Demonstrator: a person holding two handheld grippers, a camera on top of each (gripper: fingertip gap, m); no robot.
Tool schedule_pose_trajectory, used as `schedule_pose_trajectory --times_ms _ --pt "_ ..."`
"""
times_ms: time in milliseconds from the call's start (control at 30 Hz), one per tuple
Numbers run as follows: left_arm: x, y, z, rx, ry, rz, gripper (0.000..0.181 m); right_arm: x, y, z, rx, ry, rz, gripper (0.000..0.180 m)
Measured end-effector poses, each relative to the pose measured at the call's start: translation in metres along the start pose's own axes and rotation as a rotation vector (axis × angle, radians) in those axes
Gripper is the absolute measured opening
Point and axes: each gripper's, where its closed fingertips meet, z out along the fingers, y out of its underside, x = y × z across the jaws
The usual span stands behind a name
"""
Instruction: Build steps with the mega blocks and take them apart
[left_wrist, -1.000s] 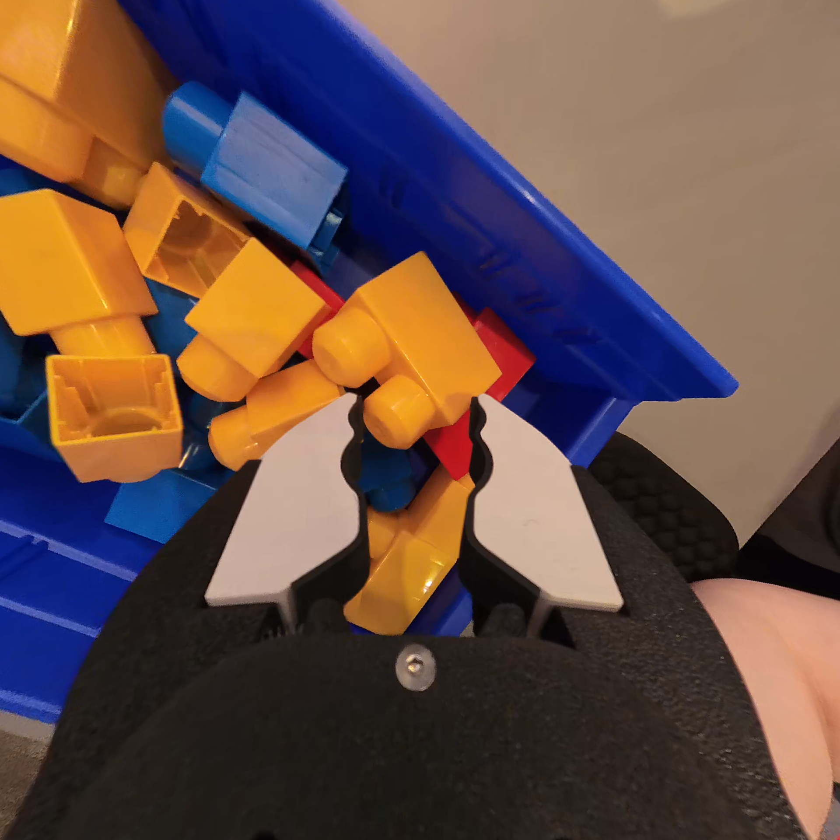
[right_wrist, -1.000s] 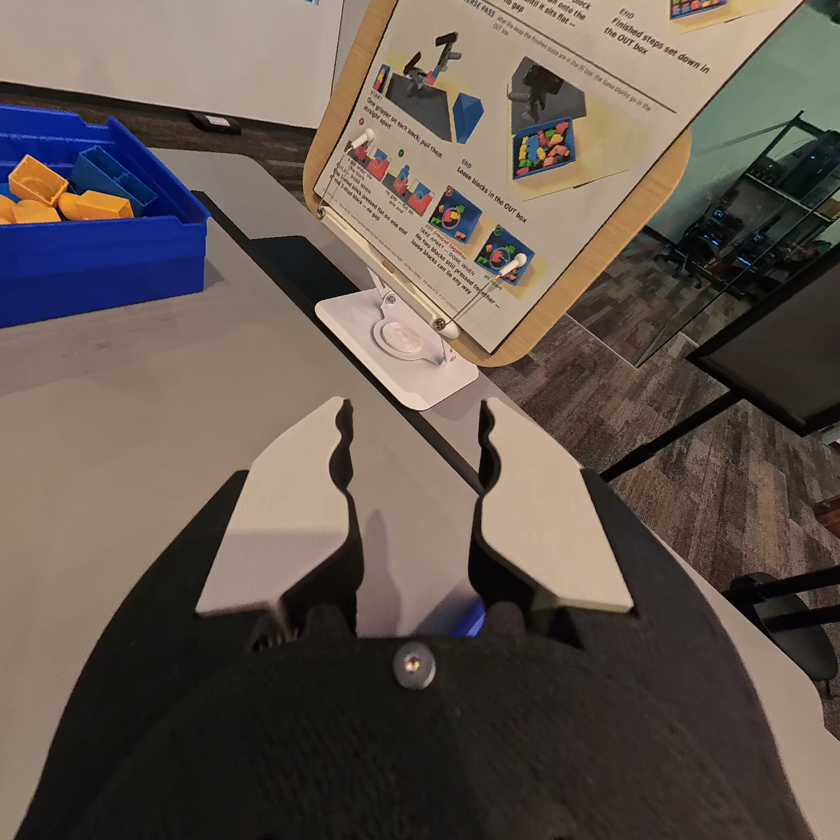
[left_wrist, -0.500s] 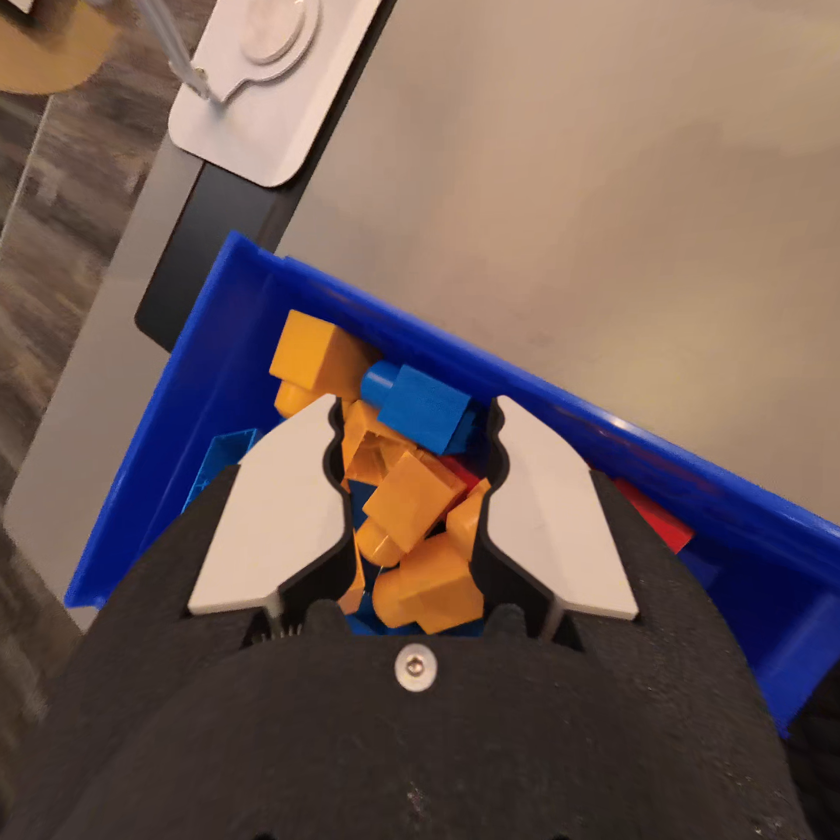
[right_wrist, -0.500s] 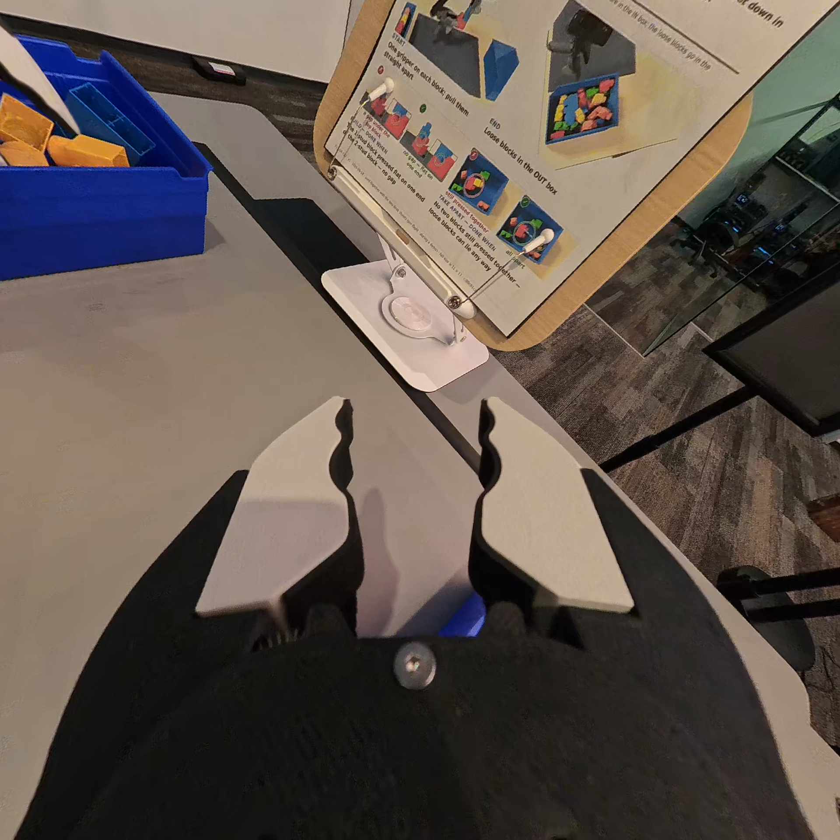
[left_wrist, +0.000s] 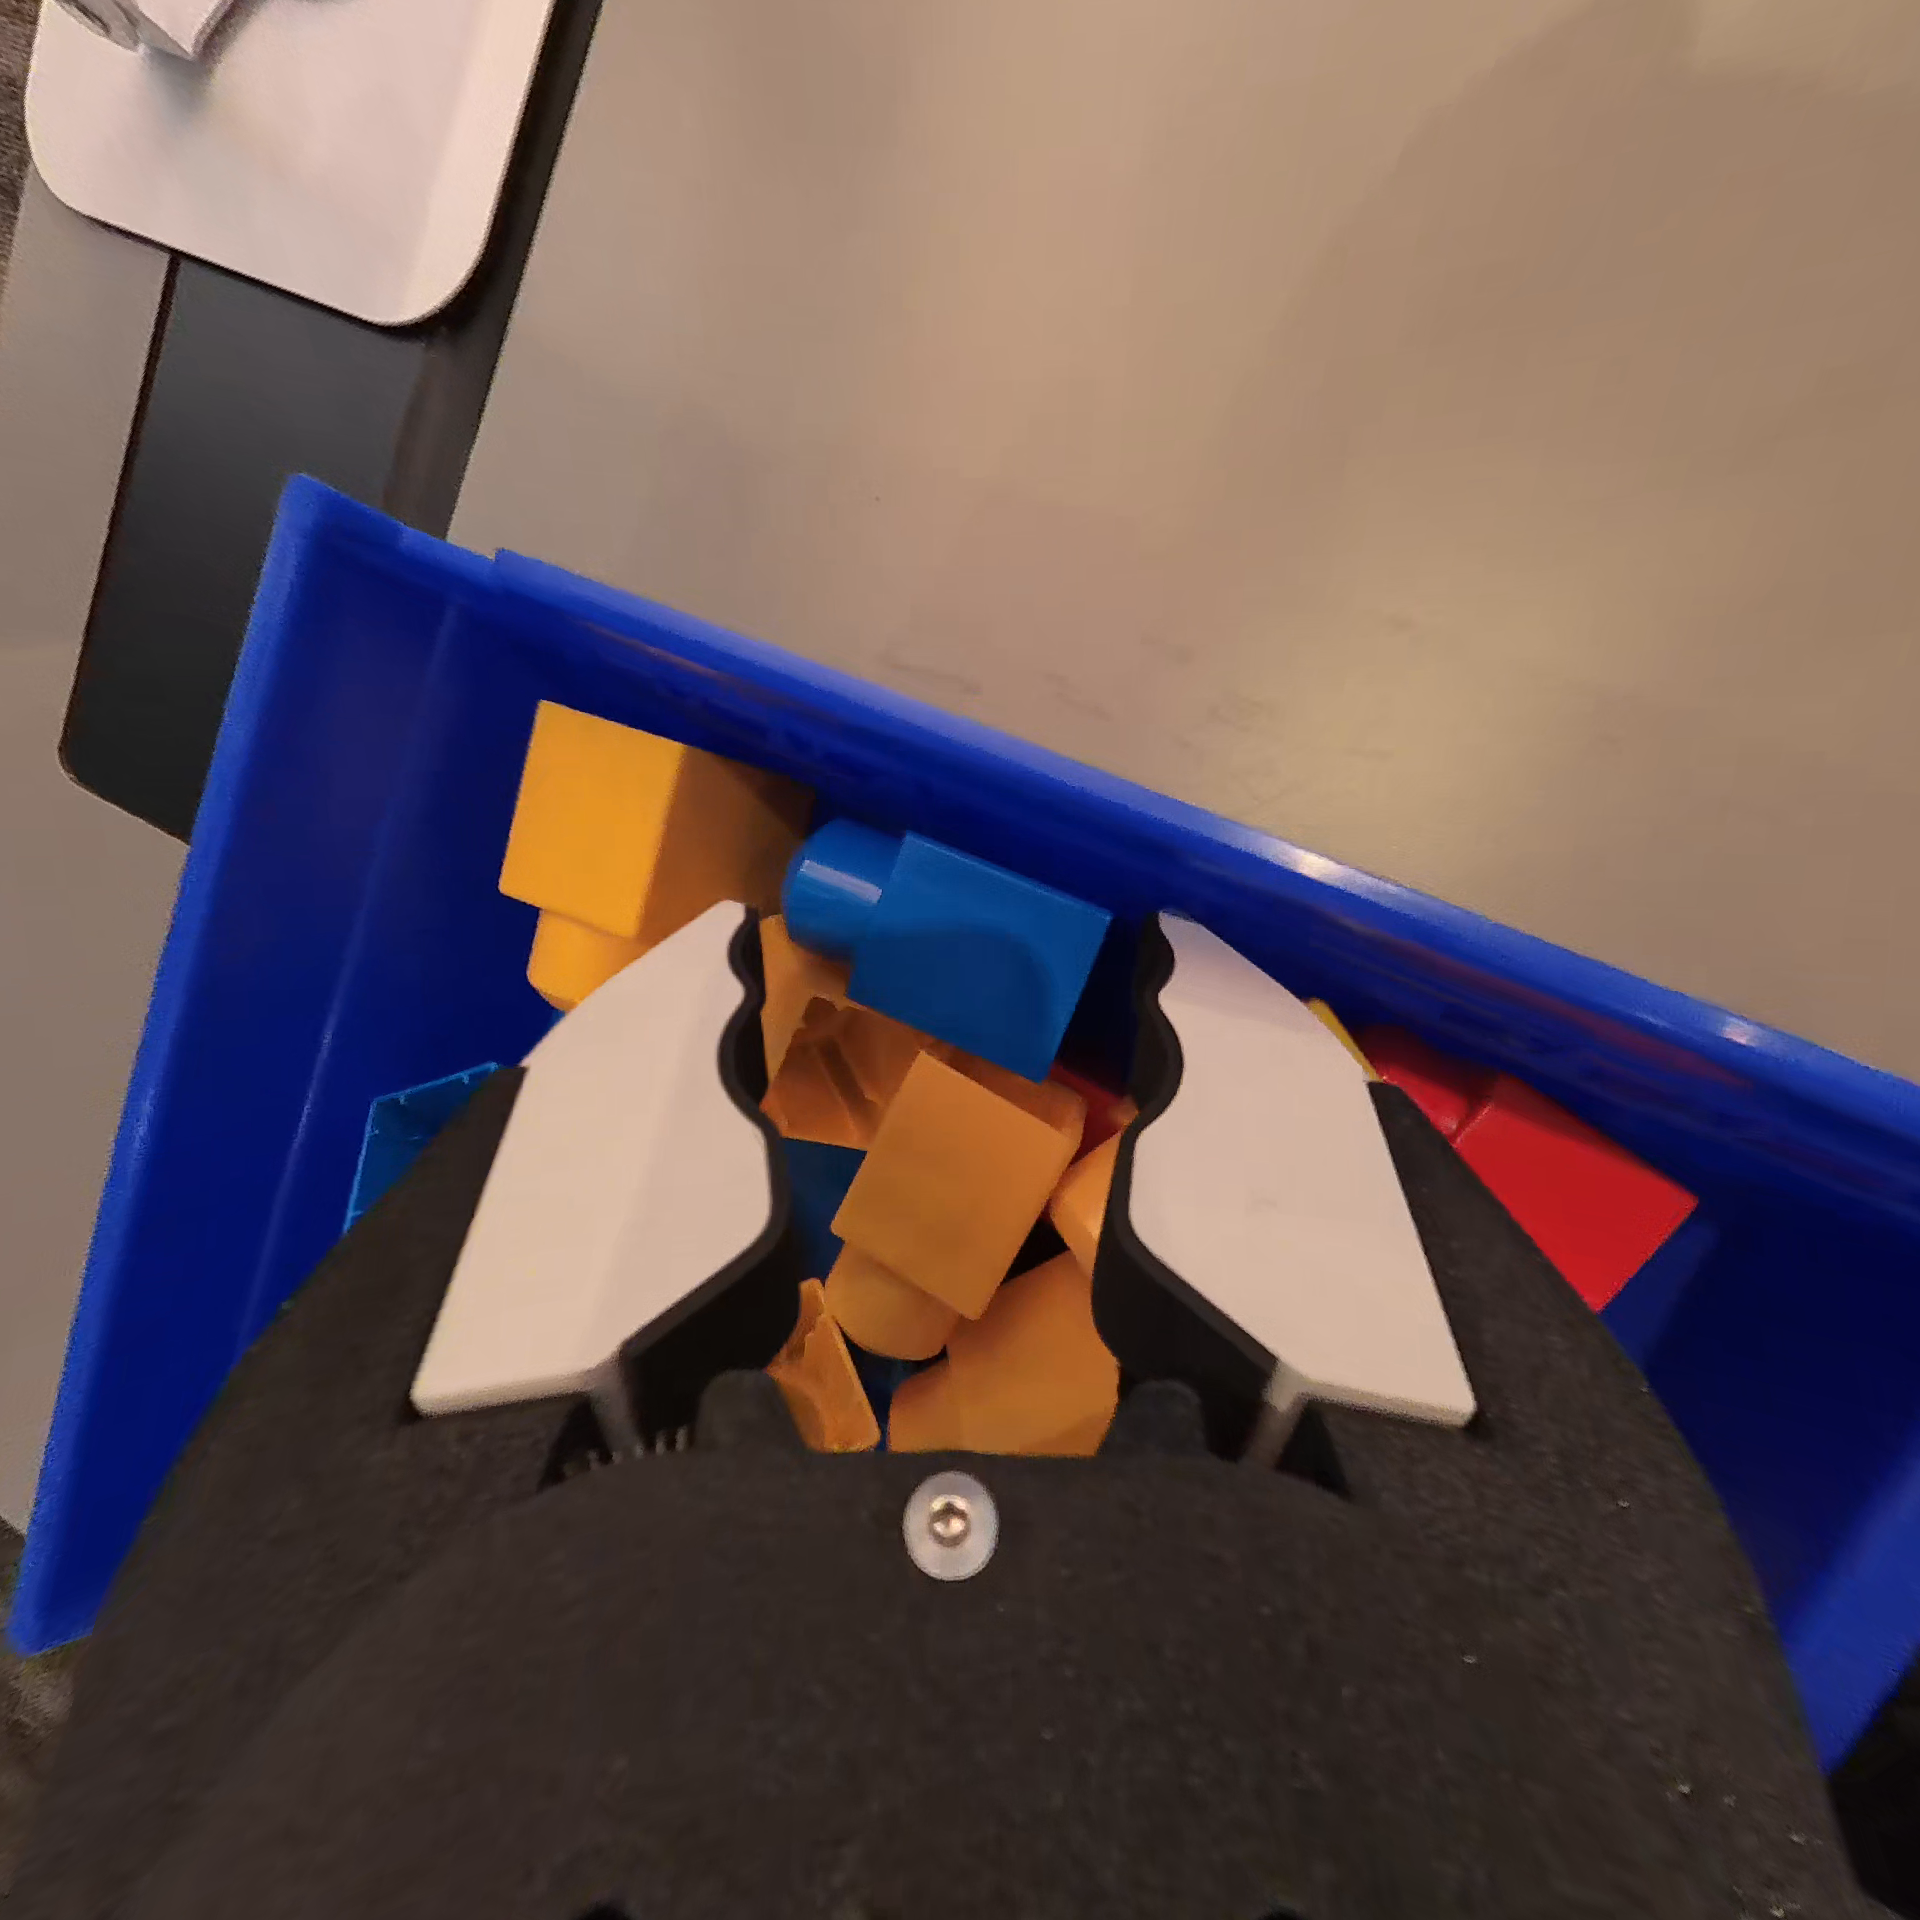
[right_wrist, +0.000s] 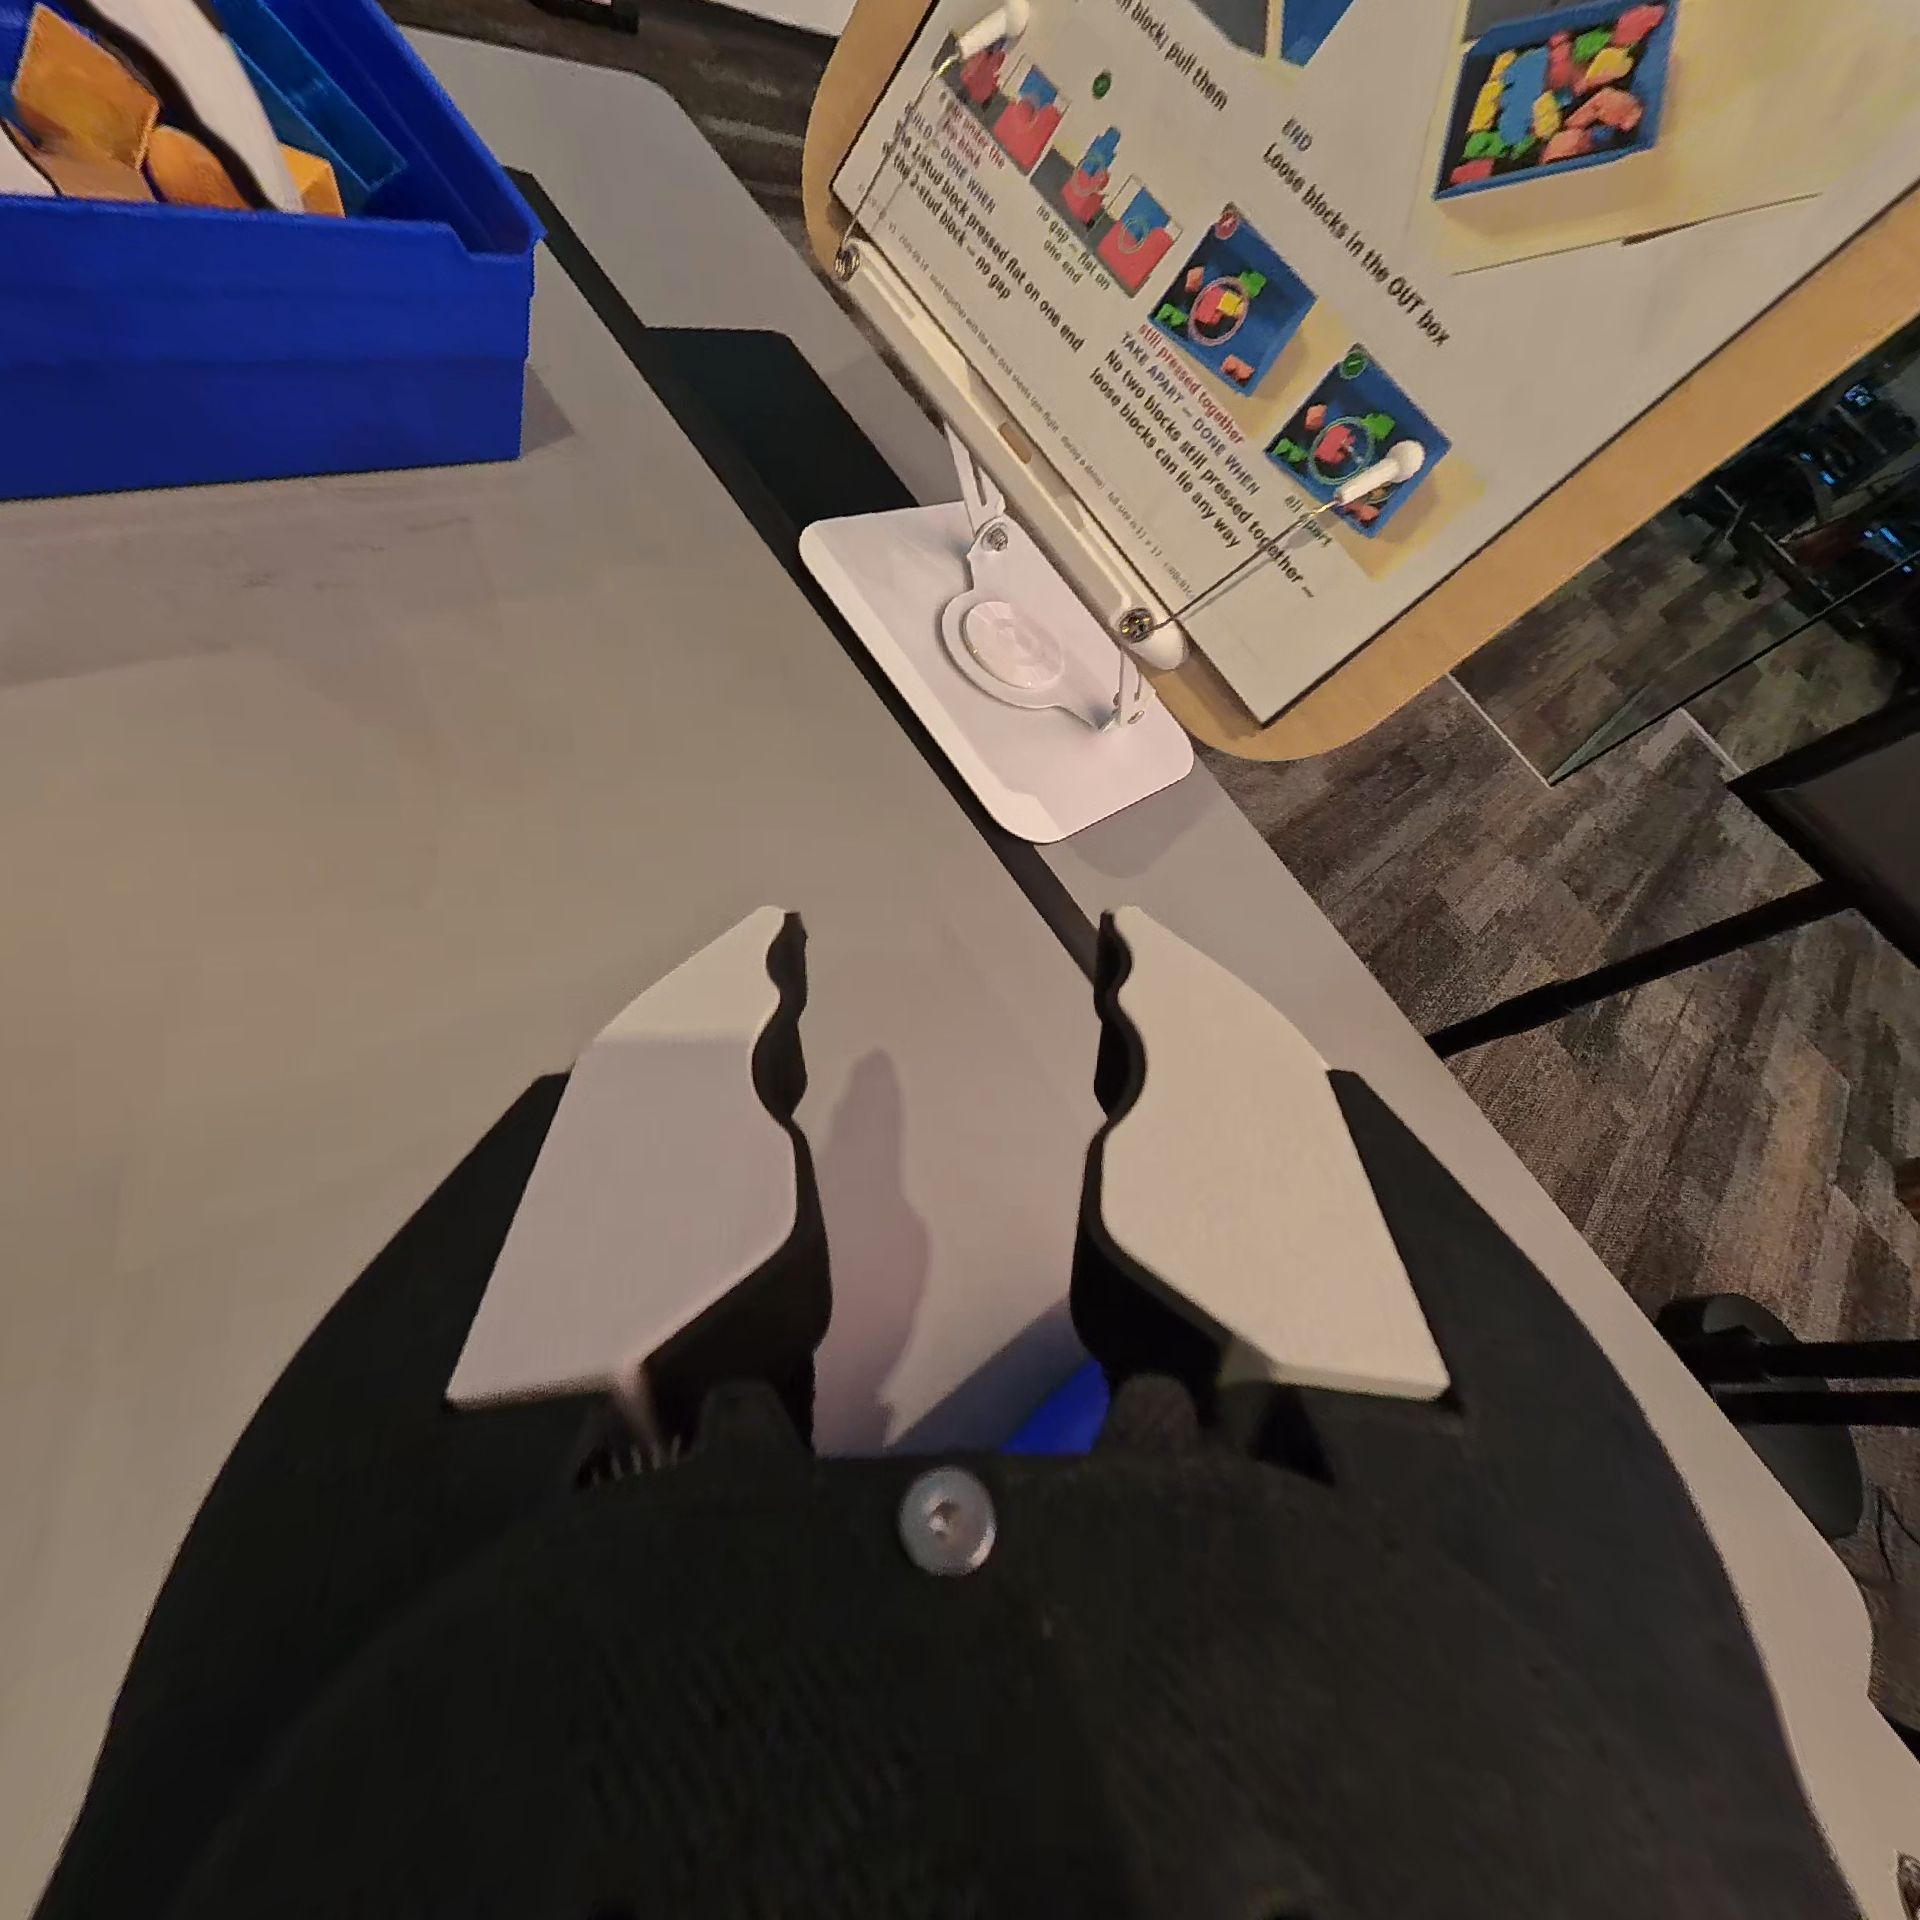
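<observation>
A blue bin (left_wrist: 312, 935) on the grey table holds loose orange, blue and red mega blocks. My left gripper (left_wrist: 940, 935) hangs open over the bin. A blue one-stud block (left_wrist: 966, 945) and an orange block (left_wrist: 956, 1174) lie below its gap. A red block (left_wrist: 1538, 1174) lies to the right. My right gripper (right_wrist: 951, 935) is open and empty above the bare table. The bin (right_wrist: 260, 332) shows at the far left of the right wrist view, with the white fingers (right_wrist: 223, 114) of my left gripper in it.
An instruction board (right_wrist: 1299, 260) on a white stand (right_wrist: 997, 675) is at the table's far edge; its base also shows in the left wrist view (left_wrist: 281, 156). A dark gap (left_wrist: 260, 520) splits the tabletop. A small blue piece (right_wrist: 1060, 1418) peeks under my right gripper. My hands' fingertips stand some 40 centimetres from each other.
My left gripper has pulled back and risen from the orange blocks, then come nearer over the bin's corner. My right gripper has moved forward toward the board.
</observation>
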Motion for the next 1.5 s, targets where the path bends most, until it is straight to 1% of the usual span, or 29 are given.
schedule_pose_trajectory --times_ms 133,300,400,433,467,533,567,600,867,1133,1267,1367,1433,1500 --pt "-0.002 0.001 0.001 0.014 0.020 -0.034 0.073 -0.005 0.005 0.007 -0.032 -0.010 -0.019 0.054" --pt "0.002 0.001 0.001 -0.029 0.000 0.020 0.059 -0.012 0.007 0.011 -0.054 -0.027 -0.056 0.054" --pt "0.003 0.002 0.000 -0.075 -0.032 0.045 0.058 -0.014 0.005 0.010 -0.050 -0.029 -0.064 0.054" --pt "0.003 0.003 -0.001 -0.099 -0.045 0.048 0.055 -0.014 0.005 0.010 -0.050 -0.030 -0.063 0.054" --pt "0.002 0.003 -0.004 -0.112 -0.067 0.057 0.040 -0.015 0.005 0.010 -0.048 -0.032 -0.062 0.054" --pt "0.004 0.002 -0.009 -0.130 -0.088 0.074 0.034 -0.015 0.005 0.009 -0.046 -0.037 -0.060 0.054" --pt "0.002 0.001 -0.012 -0.126 -0.116 0.089 0.023 -0.015 0.005 0.009 -0.046 -0.036 -0.062 0.054" --pt "0.000 0.000 -0.013 -0.120 -0.136 0.098 0.018 -0.015 0.005 0.009 -0.047 -0.035 -0.063 0.054" --pt "0.002 0.001 -0.015 -0.117 -0.133 0.071 0.019 -0.017 0.004 0.007 -0.041 -0.045 -0.067 0.054" --pt "-0.010 0.003 -0.028 -0.121 -0.217 0.058 0.008 -0.022 0.009 0.012 -0.065 -0.063 -0.085 0.054" --pt "-0.016 0.002 -0.052 -0.071 -0.262 0.016 0.003 -0.027 0.009 0.017 -0.067 -0.077 -0.078 0.054" --pt "-0.017 -0.011 -0.079 0.043 -0.302 -0.017 0.002 -0.037 0.002 0.022 -0.039 -0.105 -0.015 0.054" --pt "-0.020 -0.024 -0.099 0.120 -0.357 -0.024 0.002 -0.052 -0.012 0.025 0.021 -0.167 0.069 0.053" --pt "-0.017 -0.041 -0.116 0.206 -0.388 -0.016 0.002 -0.074 -0.032 0.027 0.107 -0.271 0.173 0.052"
